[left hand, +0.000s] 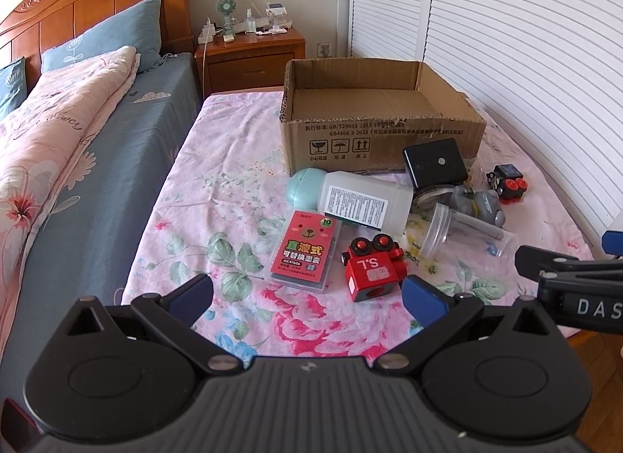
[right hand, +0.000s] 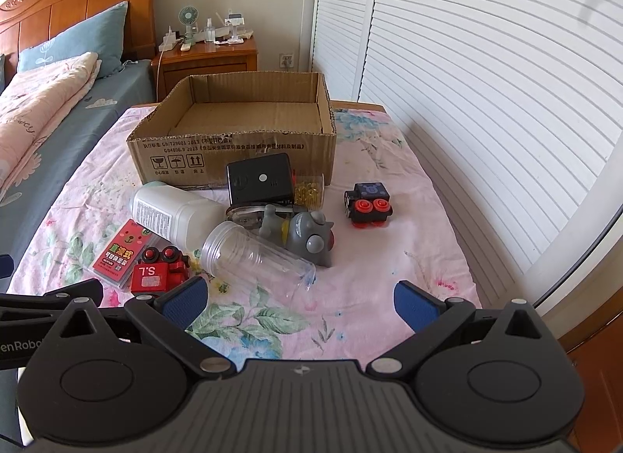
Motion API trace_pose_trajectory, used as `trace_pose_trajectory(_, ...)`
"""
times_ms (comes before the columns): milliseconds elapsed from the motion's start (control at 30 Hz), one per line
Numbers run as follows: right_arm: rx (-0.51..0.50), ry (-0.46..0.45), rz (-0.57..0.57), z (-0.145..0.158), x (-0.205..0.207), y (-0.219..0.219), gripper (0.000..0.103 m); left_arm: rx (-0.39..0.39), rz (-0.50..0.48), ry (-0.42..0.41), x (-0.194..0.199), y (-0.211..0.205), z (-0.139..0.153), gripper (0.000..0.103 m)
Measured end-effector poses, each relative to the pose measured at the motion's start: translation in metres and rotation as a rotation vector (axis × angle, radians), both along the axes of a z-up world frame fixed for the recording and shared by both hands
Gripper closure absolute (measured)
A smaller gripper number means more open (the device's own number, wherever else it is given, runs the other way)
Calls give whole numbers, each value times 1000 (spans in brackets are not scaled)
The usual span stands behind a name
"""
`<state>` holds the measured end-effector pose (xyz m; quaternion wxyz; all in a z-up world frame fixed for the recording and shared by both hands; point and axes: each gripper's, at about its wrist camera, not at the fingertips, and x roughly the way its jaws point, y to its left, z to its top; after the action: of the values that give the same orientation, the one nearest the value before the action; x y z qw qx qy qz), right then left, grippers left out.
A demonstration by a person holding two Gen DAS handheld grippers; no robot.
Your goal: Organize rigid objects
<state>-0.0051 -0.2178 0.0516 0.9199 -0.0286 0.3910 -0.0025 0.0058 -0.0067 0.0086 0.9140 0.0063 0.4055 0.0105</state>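
Hovering low over the flowered cloth, the left gripper has its blue pads spread wide with nothing between them, and the right gripper beside it is just as slack and bare. Straight ahead of the left tool sits the red toy train block, with the flat red refill pack just beside it on the tool's left; both look light and stiff, and I'd say the block's flat sides offer the surest pinch. Ahead of the right tool lies the clear plastic jar on its side, likely slick and prone to roll, so gripping across its threaded mouth seems wisest. Beyond, the white bottle, grey toy and black box crowd together before the open cardboard box, which looks empty.
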Motion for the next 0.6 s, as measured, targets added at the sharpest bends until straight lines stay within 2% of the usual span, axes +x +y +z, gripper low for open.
trace_pose_trajectory(600, 2, -6, 2, 2, 2, 0, 0, -3, -1, -4, -7, 7, -1, 1)
